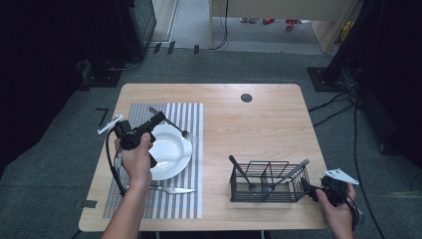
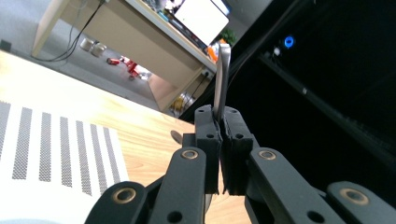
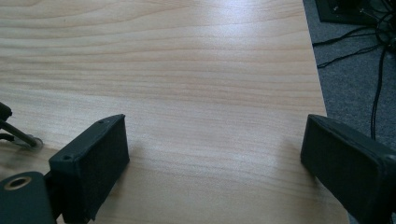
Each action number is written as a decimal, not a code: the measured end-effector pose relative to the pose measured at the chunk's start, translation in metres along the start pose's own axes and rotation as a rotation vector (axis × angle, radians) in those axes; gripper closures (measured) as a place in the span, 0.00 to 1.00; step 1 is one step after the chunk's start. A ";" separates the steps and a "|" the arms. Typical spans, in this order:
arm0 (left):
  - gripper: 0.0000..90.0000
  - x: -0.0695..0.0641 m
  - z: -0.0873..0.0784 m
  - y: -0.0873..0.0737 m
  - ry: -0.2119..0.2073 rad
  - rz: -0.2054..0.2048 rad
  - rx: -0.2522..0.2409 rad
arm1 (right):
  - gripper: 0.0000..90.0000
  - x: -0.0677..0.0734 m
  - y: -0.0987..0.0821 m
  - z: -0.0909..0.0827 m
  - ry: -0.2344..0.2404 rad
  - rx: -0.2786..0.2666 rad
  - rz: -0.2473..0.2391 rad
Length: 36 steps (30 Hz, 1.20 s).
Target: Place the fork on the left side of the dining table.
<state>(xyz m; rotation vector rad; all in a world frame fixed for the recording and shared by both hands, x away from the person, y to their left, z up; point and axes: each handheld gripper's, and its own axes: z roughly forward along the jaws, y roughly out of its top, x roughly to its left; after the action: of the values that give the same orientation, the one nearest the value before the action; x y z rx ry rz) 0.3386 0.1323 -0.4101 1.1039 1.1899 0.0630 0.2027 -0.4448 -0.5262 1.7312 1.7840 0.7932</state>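
Gripping a fork [image 1: 171, 123] by its handle, the left tongs [image 1: 158, 118] hover over the far rim of the white plate [image 1: 171, 162] on the striped placemat [image 1: 191, 149]. In the left gripper view the jaws are pressed together on the flat metal shaft [image 2: 222, 79], which sticks straight out beyond the pads. From above, the fork's long axis runs on a slant toward the far left corner, tines out past the plate's far right edge, low over the mat. A knife [image 1: 171, 189] already lies on the mat's near side. Over by the wire caddy [image 1: 268, 181], the right tongs [image 1: 311, 190] rest with jaws wide apart on the bare surface [image 3: 196, 70] (nothing between them). Left hand is nearer; I reckon the fork needs lowering beside the plate.
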 end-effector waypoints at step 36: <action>0.98 0.085 0.047 -0.016 0.135 -0.406 -0.298 | 0.09 0.000 0.000 0.000 0.002 0.000 -0.001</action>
<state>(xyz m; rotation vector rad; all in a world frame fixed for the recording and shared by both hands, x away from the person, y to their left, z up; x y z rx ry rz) 0.4031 0.1419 -0.4840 0.5924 1.4535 0.0004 0.2026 -0.4445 -0.5262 1.7301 1.7863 0.7948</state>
